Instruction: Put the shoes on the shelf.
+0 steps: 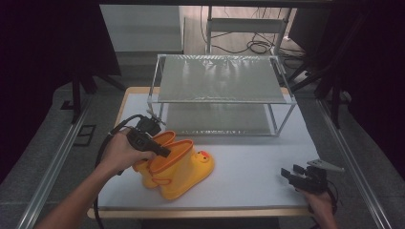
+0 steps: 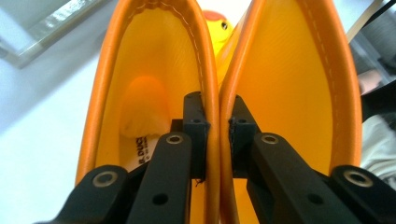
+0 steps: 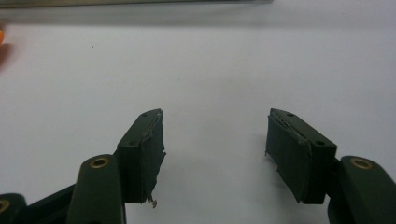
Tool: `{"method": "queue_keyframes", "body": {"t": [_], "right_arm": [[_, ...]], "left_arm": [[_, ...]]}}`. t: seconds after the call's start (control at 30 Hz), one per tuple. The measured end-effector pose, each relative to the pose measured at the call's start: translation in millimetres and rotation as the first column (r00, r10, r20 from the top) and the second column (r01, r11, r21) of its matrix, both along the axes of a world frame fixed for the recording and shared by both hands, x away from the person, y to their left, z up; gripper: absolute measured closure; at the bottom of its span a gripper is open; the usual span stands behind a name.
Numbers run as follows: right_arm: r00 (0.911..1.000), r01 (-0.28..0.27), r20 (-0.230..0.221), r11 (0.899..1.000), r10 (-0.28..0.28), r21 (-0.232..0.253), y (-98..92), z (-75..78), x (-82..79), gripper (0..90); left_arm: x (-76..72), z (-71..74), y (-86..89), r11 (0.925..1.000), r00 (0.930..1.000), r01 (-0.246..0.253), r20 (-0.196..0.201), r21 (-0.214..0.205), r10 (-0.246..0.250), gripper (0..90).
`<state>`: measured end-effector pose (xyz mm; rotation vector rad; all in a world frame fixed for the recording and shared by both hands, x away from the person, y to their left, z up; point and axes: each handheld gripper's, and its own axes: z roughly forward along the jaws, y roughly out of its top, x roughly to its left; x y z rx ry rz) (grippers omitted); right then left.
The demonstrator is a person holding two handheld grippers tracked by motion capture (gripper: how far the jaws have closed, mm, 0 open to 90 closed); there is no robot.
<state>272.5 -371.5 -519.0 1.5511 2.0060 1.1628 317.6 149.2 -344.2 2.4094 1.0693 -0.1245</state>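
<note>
Two yellow rubber boots (image 1: 184,174) with orange rims and a duck face (image 1: 204,156) on the toe stand side by side at the front left of the white table (image 1: 253,162). My left gripper (image 1: 165,151) reaches into their tops. In the left gripper view, one jaw is inside the left boot (image 2: 144,70) and the other inside the right boot (image 2: 285,70). The left gripper (image 2: 218,105) is shut on the two touching boot walls. My right gripper (image 1: 289,172) rests open near the front right corner, with nothing between its pads (image 3: 215,133).
A metal-framed rack (image 1: 219,78) with two mesh shelves stands at the back of the table. Bare white tabletop (image 3: 187,60) lies ahead of the right gripper. Cables trail on the floor behind the rack.
</note>
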Motion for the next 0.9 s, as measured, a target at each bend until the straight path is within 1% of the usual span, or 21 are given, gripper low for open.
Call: {"method": "queue_keyframes", "body": {"t": [0.03, 0.13, 0.2, 0.23, 0.4, 0.53, 0.63, 0.77, 0.9], "right_arm": [[1.0, 0.001, 0.001, 1.0, -0.001, 0.002, -0.4, 0.1, 0.0, 36.4], [1.0, 0.007, 0.003, 1.0, -0.007, 0.004, -0.8, 0.4, -0.1, 36.5], [1.0, 0.009, 0.004, 1.0, -0.009, 0.005, -0.7, 0.4, 0.0, 36.6], [0.9999, 0.008, 0.006, 1.0, -0.009, 0.004, -0.8, 0.4, 0.0, 36.6], [0.9999, 0.012, 0.01, 1.0, -0.012, 0.005, -2.6, 1.4, -0.4, 36.6], [0.9997, 0.018, 0.015, 1.0, -0.018, 0.012, -4.4, 1.7, -0.7, 36.6], [0.9997, 0.019, 0.015, 1.0, -0.019, 0.012, -5.4, 2.1, -1.0, 36.6], [0.9996, 0.021, 0.016, 1.0, -0.022, 0.016, -5.7, 2.1, -0.8, 36.6], [0.9996, 0.021, 0.02, 1.0, -0.021, 0.015, -5.5, 2.8, -1.1, 36.6]], "left_arm": [[0.5, 0.0, 0.5, 0.9999, 1.0, -0.007, 0.001, -0.011, 0.007, 82.2], [4.3, 1.8, 0.8, 0.9997, 0.9999, 0.0, -0.011, -0.025, -0.001, 82.3], [6.8, 5.0, -1.9, 0.9997, 0.9999, 0.008, -0.011, -0.024, -0.008, 82.3], [7.9, 7.1, -4.4, 0.9996, 0.9999, 0.008, -0.007, -0.027, -0.008, 82.4], [11.5, 19.7, -16.9, 0.9982, 0.999, 0.043, -0.008, -0.042, -0.043, 82.4], [10.2, 28.7, -26.3, 0.9951, 0.9977, 0.066, -0.007, -0.074, -0.067, 82.4], [10.0, 41.0, -33.4, 0.9922, 0.9957, 0.092, 0.006, -0.084, -0.092, 82.4], [10.4, 61.7, -44.9, 0.9874, 0.9908, 0.134, 0.032, -0.084, -0.132, 82.4], [12.6, 74.5, -59.0, 0.984, 0.987, 0.156, 0.053, -0.087, -0.152, 82.4]]}}
